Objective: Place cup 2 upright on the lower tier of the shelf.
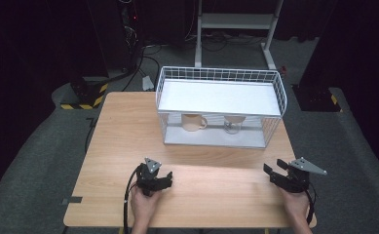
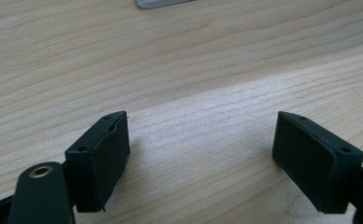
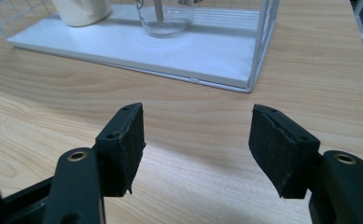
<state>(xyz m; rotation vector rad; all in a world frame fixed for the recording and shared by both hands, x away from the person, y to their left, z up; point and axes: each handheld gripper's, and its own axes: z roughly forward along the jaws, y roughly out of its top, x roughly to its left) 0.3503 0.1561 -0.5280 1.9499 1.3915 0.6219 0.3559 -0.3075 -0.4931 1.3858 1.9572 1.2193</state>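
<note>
A white wire rack (image 1: 219, 74) stands at the far middle of the wooden table (image 1: 123, 131). On its lower shelf a cream mug (image 1: 193, 122) sits at the left and a clear glass (image 1: 233, 125) at the right. My left gripper (image 1: 163, 178) rests near the front edge, open and holding nothing. My right gripper (image 1: 274, 168) sits at the front right, also open. In the right gripper view the open right gripper (image 3: 198, 135) faces the rack's base (image 3: 207, 60), with the mug (image 3: 81, 9) and glass (image 3: 165, 21) beyond. In the left gripper view the open left gripper (image 2: 200, 140) hovers over bare wood.
The rack's upper shelf (image 1: 218, 96) is a bare white sheet. Behind the table are a white metal stand (image 1: 236, 22), cables on the grey floor and a yellow-black striped base (image 1: 82, 100). A sliver of the rack's base (image 2: 163, 3) shows in the left gripper view.
</note>
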